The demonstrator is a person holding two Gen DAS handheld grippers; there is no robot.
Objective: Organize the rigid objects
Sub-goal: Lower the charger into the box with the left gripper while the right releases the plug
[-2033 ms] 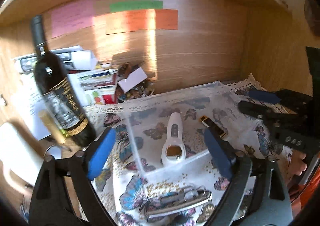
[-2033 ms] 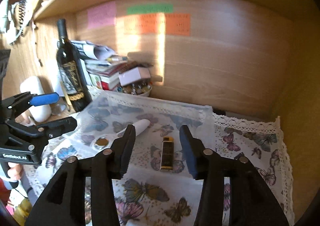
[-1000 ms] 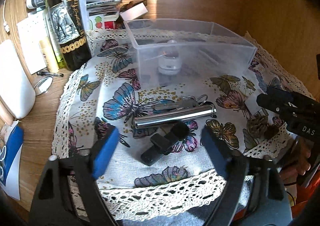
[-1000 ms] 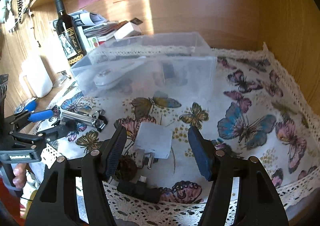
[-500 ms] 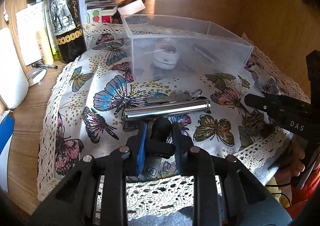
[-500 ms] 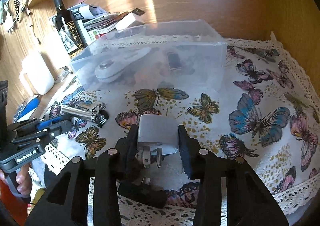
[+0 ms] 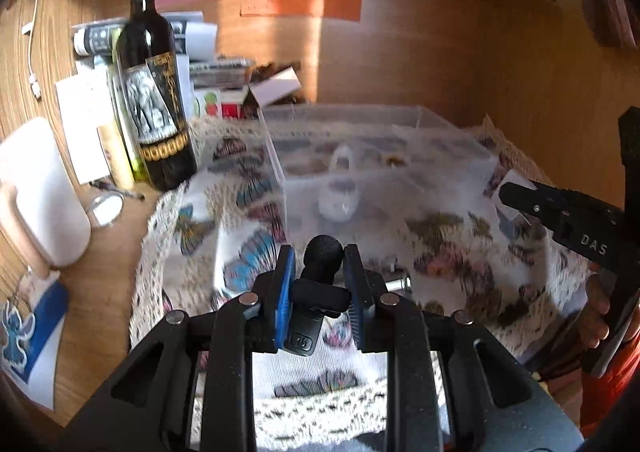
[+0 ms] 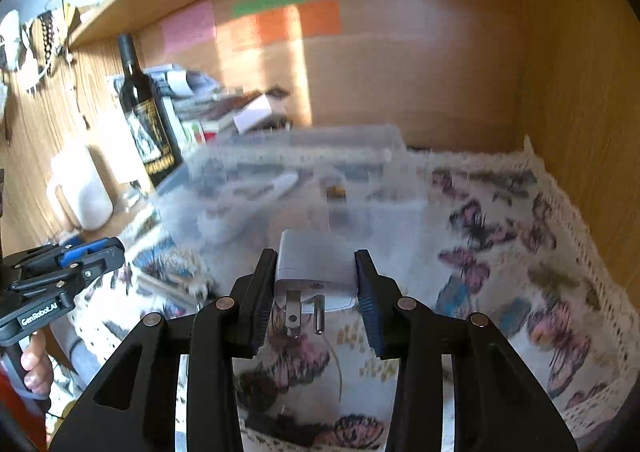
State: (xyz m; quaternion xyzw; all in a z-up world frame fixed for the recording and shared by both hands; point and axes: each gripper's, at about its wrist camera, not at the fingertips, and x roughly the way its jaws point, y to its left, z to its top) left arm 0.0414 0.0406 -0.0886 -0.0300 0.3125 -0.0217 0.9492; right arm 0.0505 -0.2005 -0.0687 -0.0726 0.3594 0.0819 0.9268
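Nearest in, the left hand-held gripper (image 7: 319,284) pinches a small black clip-on microphone with a foam tip (image 7: 316,284), lifted clear of the butterfly-print cloth with lace edging (image 7: 248,264) that covers the table. The right hand-held gripper (image 8: 316,292) clamps a white plug adapter with metal prongs (image 8: 314,270), prongs pointing back toward the camera, also held up off the cloth. Just beyond both sits the clear plastic storage box (image 7: 384,188), toward the table's back edge, already holding a white handheld thermometer-like device (image 7: 340,192) and a small dark-and-gold item (image 8: 337,194), too blurred to name. A silver cylinder's end (image 7: 400,284) lies on the cloth before the box, looking unsorted. Two in, two in hand.
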